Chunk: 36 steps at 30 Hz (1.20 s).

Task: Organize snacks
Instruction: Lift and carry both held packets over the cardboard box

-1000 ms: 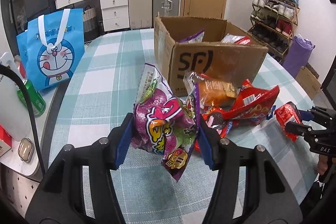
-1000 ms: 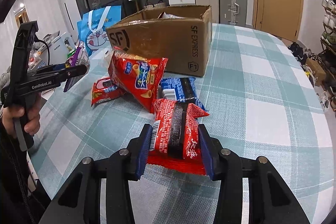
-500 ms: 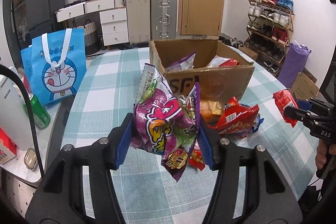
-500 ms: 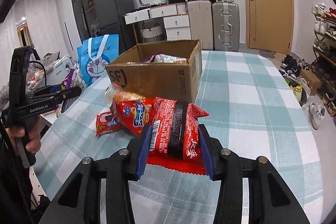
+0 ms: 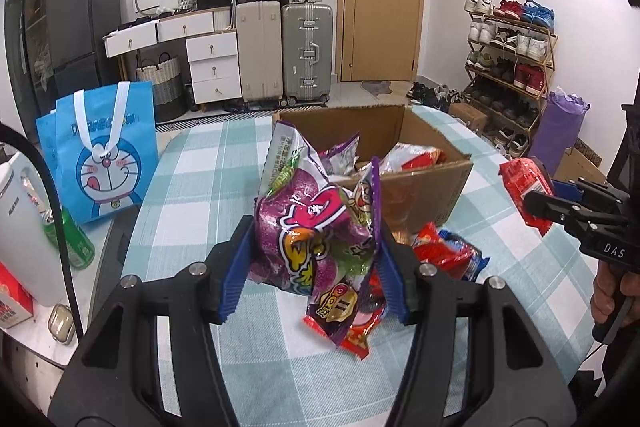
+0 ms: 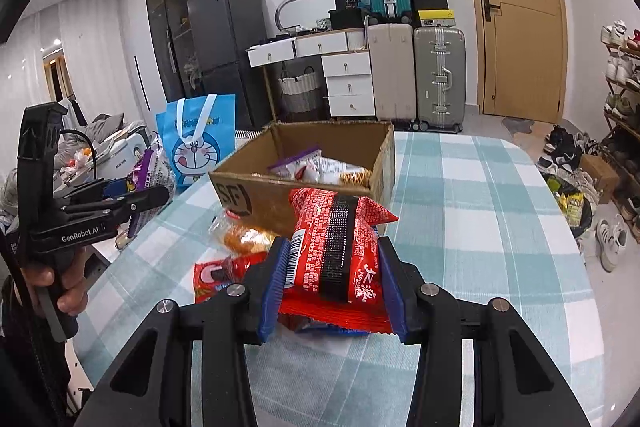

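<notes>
Checked teal-and-white cloth covers the table, the largest thing in view, and on it toward the far side sits an open cardboard box with several snack packets already lying inside. To the left of the table, off its edge, stands a blue cartoon bag, and just near of that a green can. Between the box and the grippers a small heap of loose packets rests on the cloth, red ones and an orange one, touching one another; how many there are I cannot quite tell, since the held packets hide part of the heap. The left gripper has its blue pads pressed against both sides of a purple packet, which stands upright between them, raised clear of the cloth and near of the box. The right gripper is likewise closed narrowly on a red packet with a black band down its middle, held above the cloth, in front of the box's near wall. A hand grips the left tool's handle at the scene's left edge.
</notes>
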Motion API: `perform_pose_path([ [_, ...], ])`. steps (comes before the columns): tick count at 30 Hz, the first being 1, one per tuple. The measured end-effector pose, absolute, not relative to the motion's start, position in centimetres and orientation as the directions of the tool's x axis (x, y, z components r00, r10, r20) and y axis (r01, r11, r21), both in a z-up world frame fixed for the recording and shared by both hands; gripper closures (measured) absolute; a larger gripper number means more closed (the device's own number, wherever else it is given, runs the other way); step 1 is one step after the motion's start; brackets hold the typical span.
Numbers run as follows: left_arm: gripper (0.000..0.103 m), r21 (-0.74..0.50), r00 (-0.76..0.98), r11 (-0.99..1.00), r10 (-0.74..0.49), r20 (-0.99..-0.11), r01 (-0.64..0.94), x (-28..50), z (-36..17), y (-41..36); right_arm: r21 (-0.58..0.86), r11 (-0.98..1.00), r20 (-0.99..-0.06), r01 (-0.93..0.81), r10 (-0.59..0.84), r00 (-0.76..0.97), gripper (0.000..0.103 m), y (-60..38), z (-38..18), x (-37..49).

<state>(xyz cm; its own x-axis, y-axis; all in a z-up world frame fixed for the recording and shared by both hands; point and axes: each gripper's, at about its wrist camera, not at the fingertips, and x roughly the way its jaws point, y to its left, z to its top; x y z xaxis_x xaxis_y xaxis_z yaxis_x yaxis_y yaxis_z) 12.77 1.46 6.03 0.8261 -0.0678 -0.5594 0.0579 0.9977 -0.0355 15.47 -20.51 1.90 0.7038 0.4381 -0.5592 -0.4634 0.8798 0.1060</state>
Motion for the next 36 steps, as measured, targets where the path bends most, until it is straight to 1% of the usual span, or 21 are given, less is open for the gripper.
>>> perform_pose_path([
  [7, 0.048, -0.037, 0.835, 0.997, -0.073, -0.545, 0.064, 14.0, 7.3, 0.9, 0.108, 0.874, -0.535, -0.474, 0.453, 0.713, 0.059, -19.8, 3.2, 16.5],
  [19, 0.048, -0.038, 0.842, 0.997, -0.074, -0.534, 0.064, 16.6, 9.0, 0.0, 0.117, 0.864, -0.522, -0.489, 0.473, 0.710, 0.059, -19.0, 4.9, 18.8],
  [25, 0.048, -0.029, 0.844, 0.998, -0.064, -0.532, 0.058, 18.0, 9.5, -0.2, 0.106, 0.859, -0.511, -0.501, 0.479, 0.714, 0.059, -18.5, 6.0, 20.1],
  [36, 0.048, -0.042, 0.841, 0.996, -0.085, -0.534, 0.074, 20.7, 9.7, -1.4, 0.119, 0.854, -0.502, -0.506, 0.492, 0.711, 0.059, -16.9, 6.4, 22.3],
])
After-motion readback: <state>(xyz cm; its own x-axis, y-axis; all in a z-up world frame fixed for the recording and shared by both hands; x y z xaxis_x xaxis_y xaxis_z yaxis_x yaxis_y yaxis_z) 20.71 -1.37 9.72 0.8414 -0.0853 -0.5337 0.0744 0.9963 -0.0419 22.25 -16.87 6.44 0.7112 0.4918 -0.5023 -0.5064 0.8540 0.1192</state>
